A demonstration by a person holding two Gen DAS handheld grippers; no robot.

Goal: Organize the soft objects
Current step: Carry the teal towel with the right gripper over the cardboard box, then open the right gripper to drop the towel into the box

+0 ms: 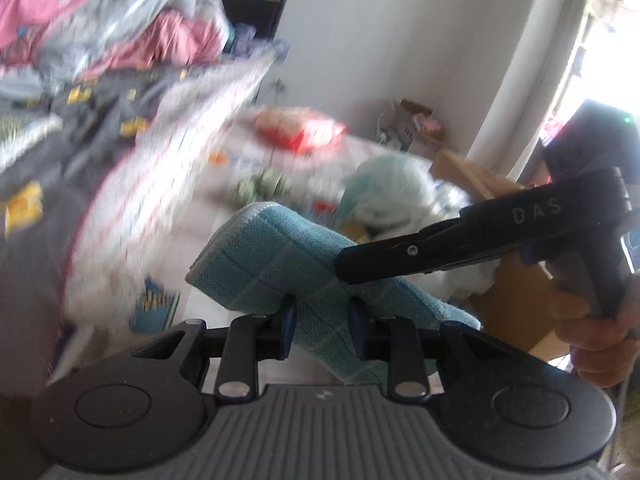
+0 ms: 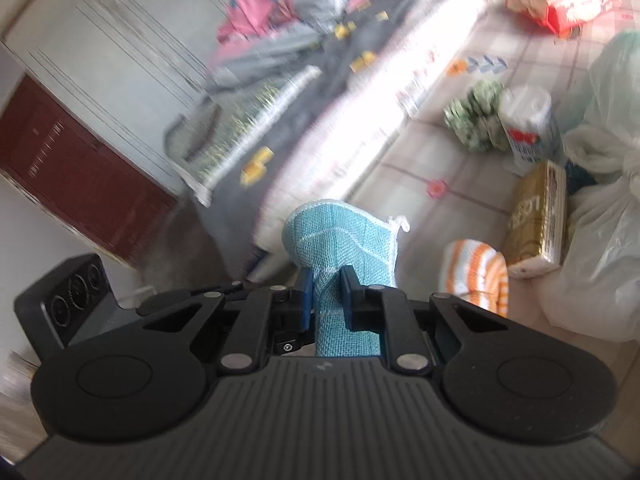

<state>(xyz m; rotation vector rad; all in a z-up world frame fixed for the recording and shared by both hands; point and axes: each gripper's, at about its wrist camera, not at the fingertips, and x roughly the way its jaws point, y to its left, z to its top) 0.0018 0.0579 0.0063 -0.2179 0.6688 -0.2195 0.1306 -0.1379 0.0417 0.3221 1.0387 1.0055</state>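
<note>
Pinching one folded blue cloth at lower centre of both views: left gripper clamped narrowly across its middle, right gripper nearly shut on its end. Long axis slanting toward upper left; beyond, cluttered bed, orange-striped cloth at right.

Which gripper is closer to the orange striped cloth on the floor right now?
Right. The right gripper, shut on the blue cloth, sits just left of the orange striped cloth. The left gripper also grips the blue cloth; the striped one isn't in its view.
</note>
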